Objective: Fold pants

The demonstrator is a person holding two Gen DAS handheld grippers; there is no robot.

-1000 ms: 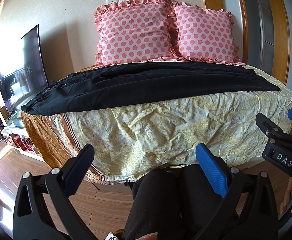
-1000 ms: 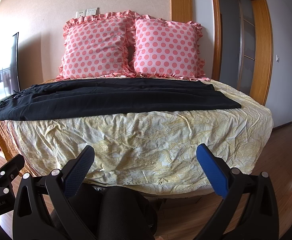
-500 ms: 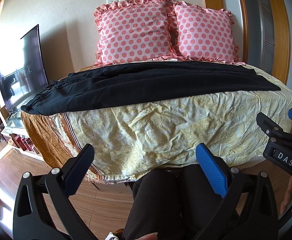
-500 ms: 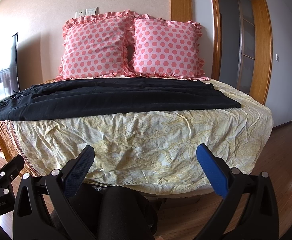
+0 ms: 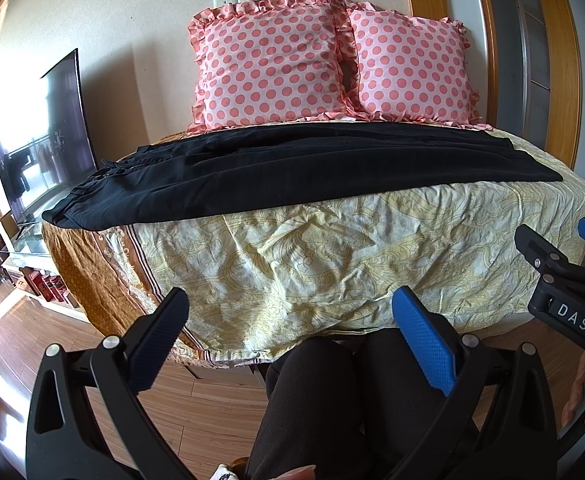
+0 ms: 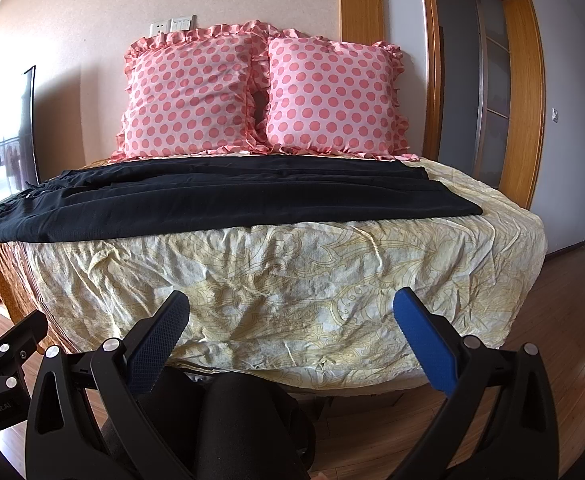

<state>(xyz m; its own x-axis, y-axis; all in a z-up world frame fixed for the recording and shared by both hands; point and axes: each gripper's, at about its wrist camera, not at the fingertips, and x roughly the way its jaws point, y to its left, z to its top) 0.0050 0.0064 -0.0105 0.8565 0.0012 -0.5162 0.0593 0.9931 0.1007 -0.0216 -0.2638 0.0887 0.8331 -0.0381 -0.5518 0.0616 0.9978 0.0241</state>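
Black pants [image 5: 300, 168] lie flat across the bed [image 5: 332, 264], waistband at the left edge. The left tongs [image 5: 290, 340] and right tongs [image 6: 292, 338] both gape wide and empty, well short. Risk: pinching the bedsheet with the cloth, or dragging the waistband off the edge.
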